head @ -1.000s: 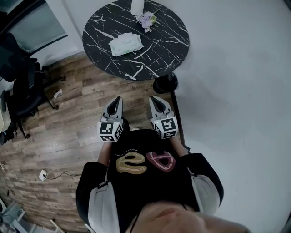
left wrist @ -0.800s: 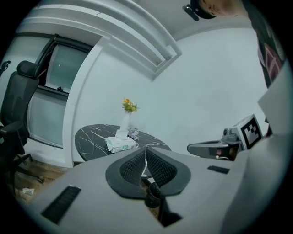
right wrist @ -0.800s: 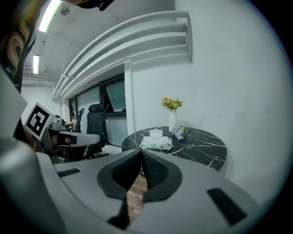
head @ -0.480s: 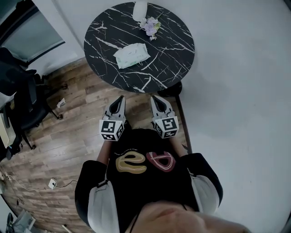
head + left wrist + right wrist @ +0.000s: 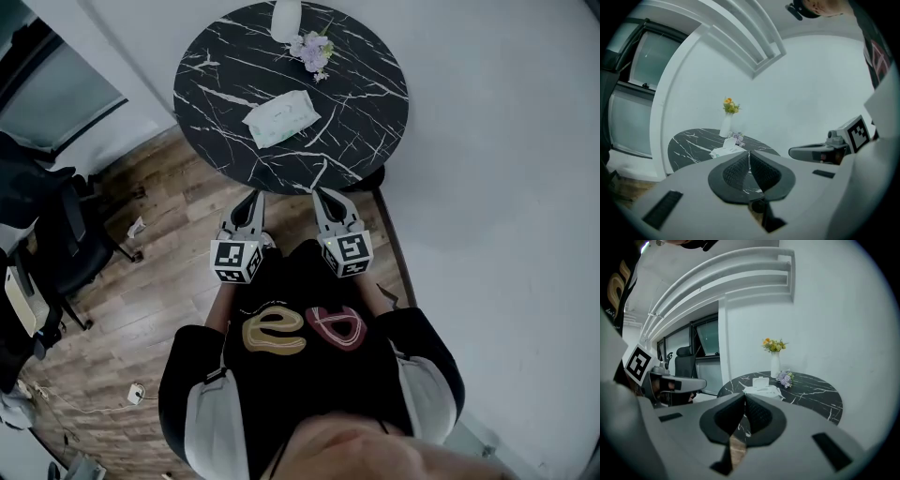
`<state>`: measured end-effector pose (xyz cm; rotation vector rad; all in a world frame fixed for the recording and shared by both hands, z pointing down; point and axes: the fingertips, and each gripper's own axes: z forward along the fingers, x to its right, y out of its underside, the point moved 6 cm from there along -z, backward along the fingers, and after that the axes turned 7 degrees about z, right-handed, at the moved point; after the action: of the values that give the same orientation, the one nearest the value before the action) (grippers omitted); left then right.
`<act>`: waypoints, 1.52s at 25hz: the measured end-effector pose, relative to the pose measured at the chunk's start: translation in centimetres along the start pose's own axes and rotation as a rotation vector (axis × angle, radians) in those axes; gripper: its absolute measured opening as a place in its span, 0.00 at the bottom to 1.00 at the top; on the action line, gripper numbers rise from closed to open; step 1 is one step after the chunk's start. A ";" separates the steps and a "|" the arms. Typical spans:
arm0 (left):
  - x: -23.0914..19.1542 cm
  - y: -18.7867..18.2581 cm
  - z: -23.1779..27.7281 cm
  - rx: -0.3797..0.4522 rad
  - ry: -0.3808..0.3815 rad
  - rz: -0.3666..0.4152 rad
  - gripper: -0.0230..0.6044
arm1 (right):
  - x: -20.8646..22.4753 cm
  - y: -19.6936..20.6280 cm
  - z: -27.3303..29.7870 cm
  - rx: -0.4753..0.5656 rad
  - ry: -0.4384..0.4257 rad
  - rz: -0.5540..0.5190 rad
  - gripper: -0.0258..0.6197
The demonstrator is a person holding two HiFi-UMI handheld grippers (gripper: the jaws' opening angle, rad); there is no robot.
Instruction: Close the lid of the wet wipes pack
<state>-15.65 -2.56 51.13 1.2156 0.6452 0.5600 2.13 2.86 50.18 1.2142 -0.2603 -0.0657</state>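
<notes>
A pale green wet wipes pack point(image 5: 280, 117) lies near the middle of the round black marble table point(image 5: 366, 141). In the right gripper view the pack point(image 5: 762, 389) shows its lid standing up and open; the left gripper view shows the pack point(image 5: 723, 150) too. My left gripper point(image 5: 254, 197) and right gripper point(image 5: 324, 194) are held side by side close to my chest, just short of the table's near edge, well short of the pack. Both have their jaws together with nothing between them.
A white vase point(image 5: 775, 364) with yellow flowers and a lilac sprig point(image 5: 313, 49) stand at the table's far side. A black office chair point(image 5: 56, 234) is at the left on the wood floor. A white wall point(image 5: 497, 169) runs along the right.
I have stepped closer to the table, which now reaches nearer the grippers. The grippers stay together in front of my chest, both still shut.
</notes>
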 end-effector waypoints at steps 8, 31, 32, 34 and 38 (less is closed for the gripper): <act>-2.1 -0.5 0.9 0.012 -0.025 -0.015 0.08 | 0.5 -1.0 1.4 0.012 0.024 0.000 0.06; -5.2 -2.4 9.5 -0.065 -0.221 -0.046 0.08 | 10.2 -7.0 12.0 -0.019 -0.103 0.030 0.06; -5.3 -2.3 9.9 -0.070 -0.230 -0.048 0.08 | 10.5 -7.3 12.5 -0.018 -0.112 0.029 0.06; -5.3 -2.4 10.5 -0.076 -0.241 -0.049 0.08 | 11.2 -7.9 13.5 -0.013 -0.132 0.021 0.06; -5.3 -2.4 11.7 -0.085 -0.264 -0.055 0.08 | 12.2 -9.0 15.4 -0.009 -0.175 0.011 0.06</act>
<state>-10.87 -14.73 52.12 1.1633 0.4259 0.3691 11.17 -16.75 48.73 1.1992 -0.4194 -0.1636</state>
